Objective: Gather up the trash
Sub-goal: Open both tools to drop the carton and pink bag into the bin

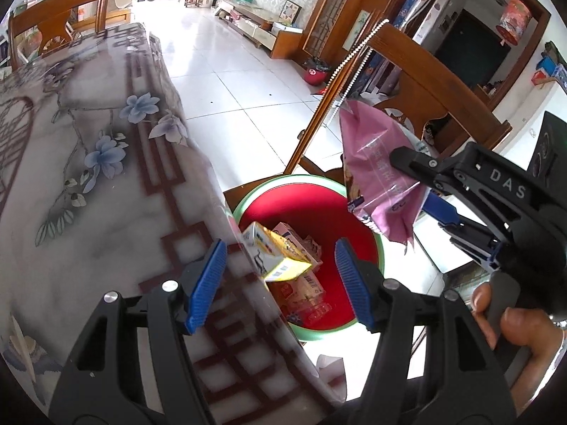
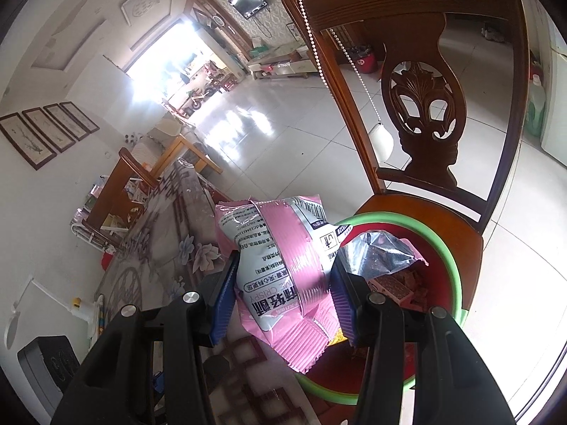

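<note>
On the seat of a wooden chair [image 2: 418, 212], just beside the table's edge, stands a red basin [image 1: 304, 209] with a green rim. Within it lie a yellow-and-white carton [image 1: 274, 253], tilted against other flattened packaging [image 1: 308, 301]; the right wrist view shows further boxes and scraps at the basin's far side, too crumpled to identify.

Left gripper [image 1: 280, 283]: pointing steeply downward over the basin and the table edge, its blue pads apart, nothing pressed between them; the carton lies below in the gap, untouched.

Right gripper [image 2: 283, 297]: angled downward, jaws clamped on a pink snack bag [image 2: 283, 265], which is crumpled, torn open at one corner to show its silver lining, and held above the near rim of the basin. In the left wrist view the same bag [image 1: 379, 173] hangs from the right gripper [image 1: 418, 180] over the basin's right rim, and a hand [image 1: 514, 322] grips the tool's handle.

Surroundings: the table [image 1: 88, 194] carries a floral cloth under clear plastic; its corner overhangs part of the basin in the left wrist view. A white bead cord [image 2: 340, 46] hangs across the chair back. Another chair [image 1: 60, 21] stands at the table's far end. White floor tiles [image 1: 230, 81] stretch beyond, with a second red bin [image 1: 315, 72] by the wall.
</note>
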`<action>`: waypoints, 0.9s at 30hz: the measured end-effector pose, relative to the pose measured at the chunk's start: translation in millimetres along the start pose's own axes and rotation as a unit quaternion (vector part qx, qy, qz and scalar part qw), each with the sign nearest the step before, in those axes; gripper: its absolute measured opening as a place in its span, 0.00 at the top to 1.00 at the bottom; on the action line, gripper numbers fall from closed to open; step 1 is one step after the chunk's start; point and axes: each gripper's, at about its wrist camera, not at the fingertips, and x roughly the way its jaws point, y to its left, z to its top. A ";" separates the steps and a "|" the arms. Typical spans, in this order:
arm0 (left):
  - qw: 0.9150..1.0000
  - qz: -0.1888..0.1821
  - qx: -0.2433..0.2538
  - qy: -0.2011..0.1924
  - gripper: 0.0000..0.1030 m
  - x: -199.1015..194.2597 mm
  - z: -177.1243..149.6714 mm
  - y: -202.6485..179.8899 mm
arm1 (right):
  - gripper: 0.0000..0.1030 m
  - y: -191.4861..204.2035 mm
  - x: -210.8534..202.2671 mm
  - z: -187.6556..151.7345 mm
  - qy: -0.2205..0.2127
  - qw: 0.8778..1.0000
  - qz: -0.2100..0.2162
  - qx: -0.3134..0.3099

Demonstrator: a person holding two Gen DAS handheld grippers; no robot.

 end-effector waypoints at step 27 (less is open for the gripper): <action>0.999 -0.003 -0.030 -0.014 0.25 -23.3 -10.8 26.3 | 0.52 2.0 9.8 -3.2 0.013 0.999 -0.037 -0.007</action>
